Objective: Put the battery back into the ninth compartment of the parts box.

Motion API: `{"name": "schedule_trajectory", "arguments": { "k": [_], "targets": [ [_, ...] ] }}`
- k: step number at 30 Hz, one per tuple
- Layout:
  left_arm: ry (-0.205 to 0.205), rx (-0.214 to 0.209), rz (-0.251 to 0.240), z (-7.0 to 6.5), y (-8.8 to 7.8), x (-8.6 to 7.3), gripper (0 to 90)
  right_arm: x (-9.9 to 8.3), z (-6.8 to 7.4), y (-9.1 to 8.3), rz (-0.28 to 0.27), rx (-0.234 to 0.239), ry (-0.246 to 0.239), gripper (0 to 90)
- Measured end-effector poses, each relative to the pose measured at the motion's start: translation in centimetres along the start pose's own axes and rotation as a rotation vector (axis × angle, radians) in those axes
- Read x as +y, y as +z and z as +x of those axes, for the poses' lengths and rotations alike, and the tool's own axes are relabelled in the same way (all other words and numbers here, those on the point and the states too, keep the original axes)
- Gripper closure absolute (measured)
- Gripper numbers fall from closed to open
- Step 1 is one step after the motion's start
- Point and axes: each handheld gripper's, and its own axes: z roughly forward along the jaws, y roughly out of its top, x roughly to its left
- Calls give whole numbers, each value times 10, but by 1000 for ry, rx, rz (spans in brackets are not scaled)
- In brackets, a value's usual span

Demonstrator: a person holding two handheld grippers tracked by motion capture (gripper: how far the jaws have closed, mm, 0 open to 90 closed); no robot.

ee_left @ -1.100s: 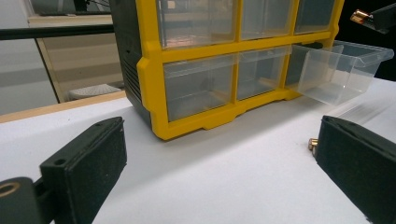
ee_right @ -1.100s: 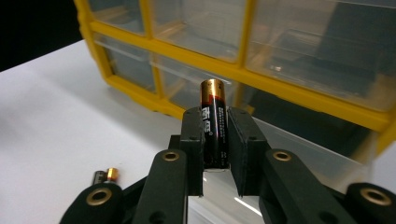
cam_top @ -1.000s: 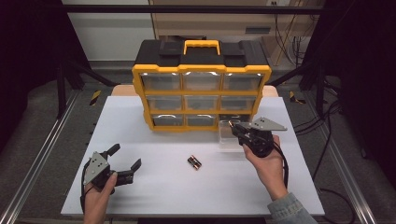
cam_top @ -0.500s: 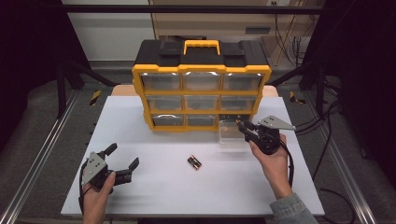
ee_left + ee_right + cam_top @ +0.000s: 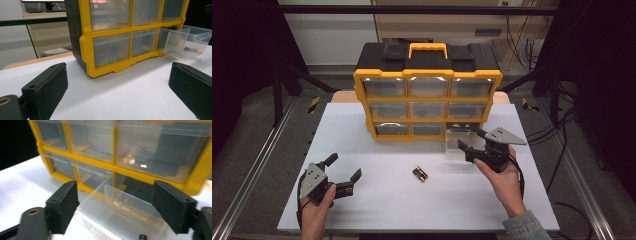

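Light falls from above onto the white table [image 5: 412, 200], which is bright against dim, almost black surroundings. Glare streaks the clear drawers of the yellow organizer [image 5: 428, 100]. The right gripper view is soft with motion blur; the near black jaws look blurred

Black metal frame [image 5: 279, 95], cables [image 5: 522, 35] behind table

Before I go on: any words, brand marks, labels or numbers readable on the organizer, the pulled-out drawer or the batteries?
No readable text anywhere.
Yellow drawer organizer: no label or brand legible on frame or lid.
Clear pulled-out drawer: unmarked.
Two batteries on the table: any print is too small and blurred to read.
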Motion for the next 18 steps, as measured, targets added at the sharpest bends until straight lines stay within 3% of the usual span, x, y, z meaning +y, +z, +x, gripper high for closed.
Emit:
{"name": "schedule_trajectory", "arguments": {
  "k": [7, 13, 18],
  "targets": [
    [-6, 3, -8, 1, -2, 0, 19, 4, 26, 4, 8, 38, -33, 119],
    [-7, 12, -30, 1, -6, 2, 13, 2, 43, 12, 81, 119, -29, 108],
    [-9, -3, -46, -1, -6, 4, 8, 2, 54, 14, 86, 142, -38, 92]
  ]
}}
